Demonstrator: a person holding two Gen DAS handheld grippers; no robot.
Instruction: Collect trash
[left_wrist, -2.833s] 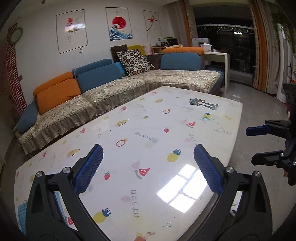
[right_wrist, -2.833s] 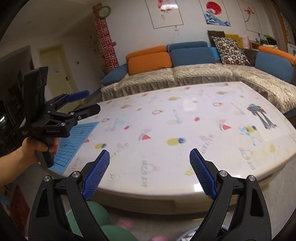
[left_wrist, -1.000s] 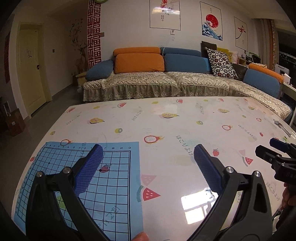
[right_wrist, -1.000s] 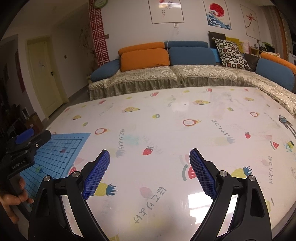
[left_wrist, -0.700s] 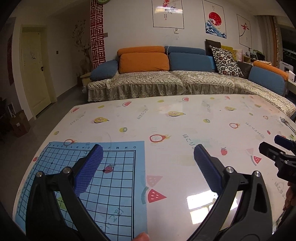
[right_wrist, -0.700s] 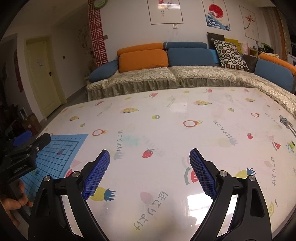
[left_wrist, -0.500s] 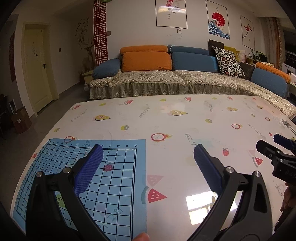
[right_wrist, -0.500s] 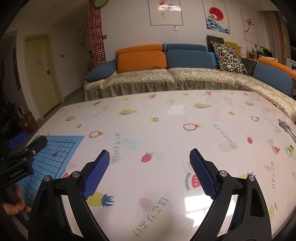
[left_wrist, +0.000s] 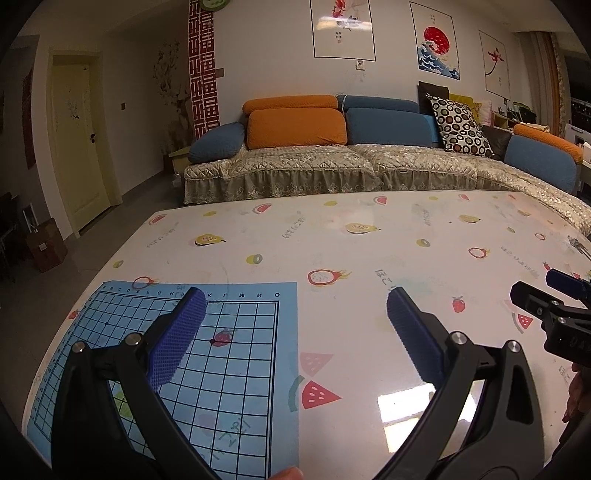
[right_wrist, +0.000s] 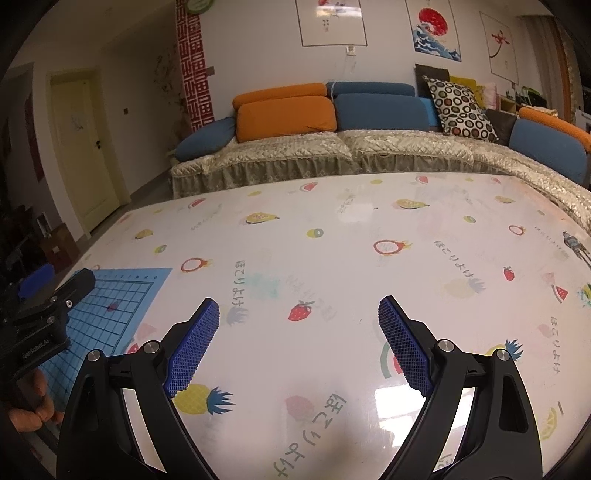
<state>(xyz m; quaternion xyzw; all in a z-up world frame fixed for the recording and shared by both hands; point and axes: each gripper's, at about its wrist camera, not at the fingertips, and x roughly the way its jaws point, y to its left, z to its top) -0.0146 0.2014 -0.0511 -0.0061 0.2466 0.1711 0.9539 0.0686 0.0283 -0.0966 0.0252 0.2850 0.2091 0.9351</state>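
Trash cannot be made out anywhere on the fruit-print table (right_wrist: 332, 221). Above that table, the left gripper (left_wrist: 295, 325) and right gripper (right_wrist: 298, 325) hover spread wide, holding nothing; a blue grid mat (left_wrist: 236, 369) lies beneath the left one.

We found the grid mat (left_wrist: 192, 354) lying on the table (left_wrist: 369, 251) at its left end, the sofa (left_wrist: 332, 162) behind.

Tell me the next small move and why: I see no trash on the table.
Probably pan both grippers to search elsewhere: the left gripper and right gripper hang open over the table, which shows only the blue grid mat.
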